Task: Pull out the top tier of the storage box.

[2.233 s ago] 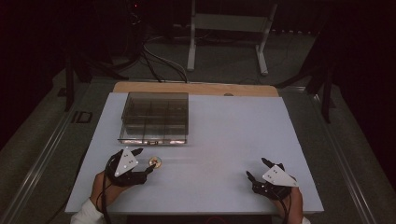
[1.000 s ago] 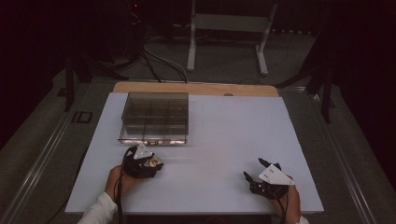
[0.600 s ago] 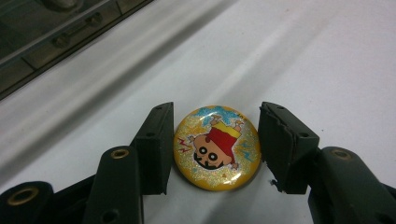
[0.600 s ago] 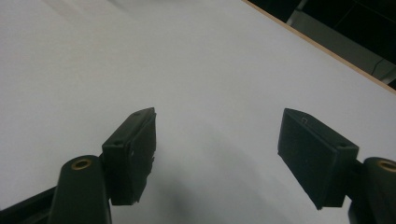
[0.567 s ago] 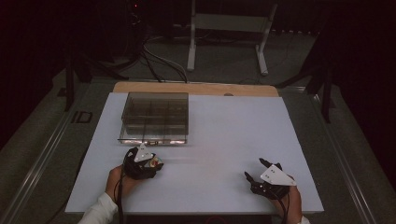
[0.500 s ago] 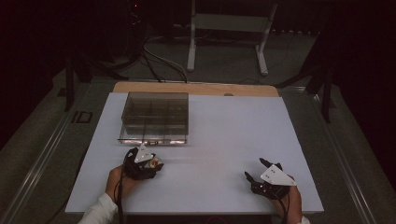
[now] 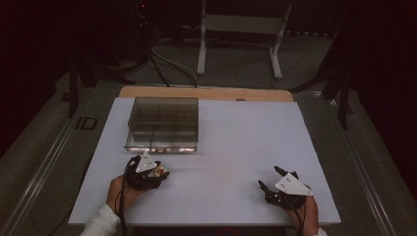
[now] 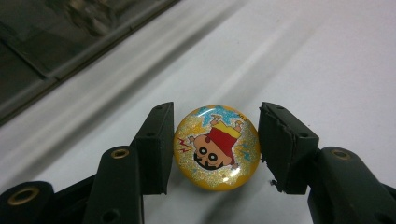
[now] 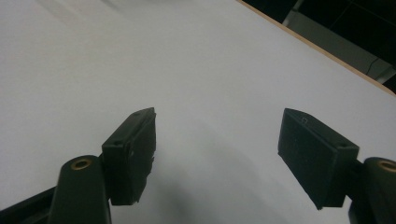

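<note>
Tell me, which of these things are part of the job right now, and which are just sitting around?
In the job:
- round cartoon badge, lying on the table between the jaws
- left claw, around the badge, a slim gap showing on each side
- clear divided box, close by, perhaps where the badge goes

Sitting around:
- right claw, open over bare table
- metal stand on the floor behind

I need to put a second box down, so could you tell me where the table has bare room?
The white table is bare from the clear compartment box rightward to its edge, and between the left gripper and right gripper. It is crowded only around the badge before the box.
</note>
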Motion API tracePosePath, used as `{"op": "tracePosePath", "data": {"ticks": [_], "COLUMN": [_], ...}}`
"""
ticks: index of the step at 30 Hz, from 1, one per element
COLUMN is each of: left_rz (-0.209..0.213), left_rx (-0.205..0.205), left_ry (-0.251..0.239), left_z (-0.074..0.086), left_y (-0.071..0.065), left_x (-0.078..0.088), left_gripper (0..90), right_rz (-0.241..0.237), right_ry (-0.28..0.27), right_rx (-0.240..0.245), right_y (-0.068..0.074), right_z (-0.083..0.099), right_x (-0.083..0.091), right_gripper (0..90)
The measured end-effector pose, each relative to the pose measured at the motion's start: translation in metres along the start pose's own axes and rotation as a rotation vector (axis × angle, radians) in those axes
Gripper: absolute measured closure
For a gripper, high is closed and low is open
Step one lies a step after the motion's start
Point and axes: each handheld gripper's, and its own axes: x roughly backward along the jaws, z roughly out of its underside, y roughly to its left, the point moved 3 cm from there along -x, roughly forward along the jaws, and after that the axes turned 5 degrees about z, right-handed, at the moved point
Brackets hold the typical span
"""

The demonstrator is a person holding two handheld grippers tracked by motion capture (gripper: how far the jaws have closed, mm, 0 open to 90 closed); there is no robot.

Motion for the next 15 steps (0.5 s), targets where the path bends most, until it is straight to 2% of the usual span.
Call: {"op": "tracePosePath", "data": {"ticks": [8,13,15], "left_rz": [-0.009,-0.017,-0.016], "left_rx": [-0.006,-0.008,0.0], "left_ry": [-0.021,-0.034,-0.045], "left_z": [-0.002,-0.003,-0.003], "left_y": [-0.002,-0.001,0.0], "left_x": [0.011,0.018,0.021], "left_gripper": [49.2,49.2,49.2], "right_rz": [0.008,0.02,0.019], "right_ry": [-0.009,-0.017,-0.024], "right_rx": [-0.002,-0.032,-0.047], "right_y": [-0.001,-0.002,-0.002], "right_z": [-0.002,-0.002,-0.003], "right_x": [0.001,0.001,0.001], "right_gripper": [26.3,25.8,28.9]}}
